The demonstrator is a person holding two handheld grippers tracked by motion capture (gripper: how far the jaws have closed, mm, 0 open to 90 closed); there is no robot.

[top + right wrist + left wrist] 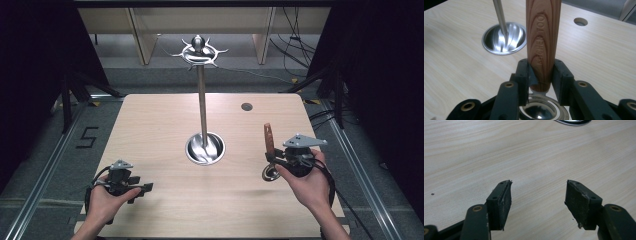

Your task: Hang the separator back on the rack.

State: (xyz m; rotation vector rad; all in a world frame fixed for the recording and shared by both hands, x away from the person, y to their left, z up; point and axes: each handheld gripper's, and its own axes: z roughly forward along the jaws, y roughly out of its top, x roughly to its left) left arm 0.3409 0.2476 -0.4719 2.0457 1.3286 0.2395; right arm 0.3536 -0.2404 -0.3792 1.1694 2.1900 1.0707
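So the right hand-held gripper [274, 161] is clamped on the wooden handle of a kitchen tool [543, 42], pads pressing both sides of the handle near its lower end, right above a shiny metal ring-shaped head [541, 110] that I can't identify any closer. The handle has "KITCHEN TOOL" stamped into the wood and stands pretty much upright, tilted a touch. In the high view the tool [268, 141] sits at about 3 o'clock from the stand's round steel base [205, 148], near the right edge of the counter [165, 125], with the metal head down by the counter surface. The stand itself is a tall steel pole [202, 105] topped by a ring of hooks [199, 51], roughly dead centre on the counter. The left hand-held gripper [148, 188] is over at around 7 o'clock from the base, low over bare wood, jaws spread apart with nothing between them. There's a small round hole [246, 106] in the counter at about 1 o'clock from the base.
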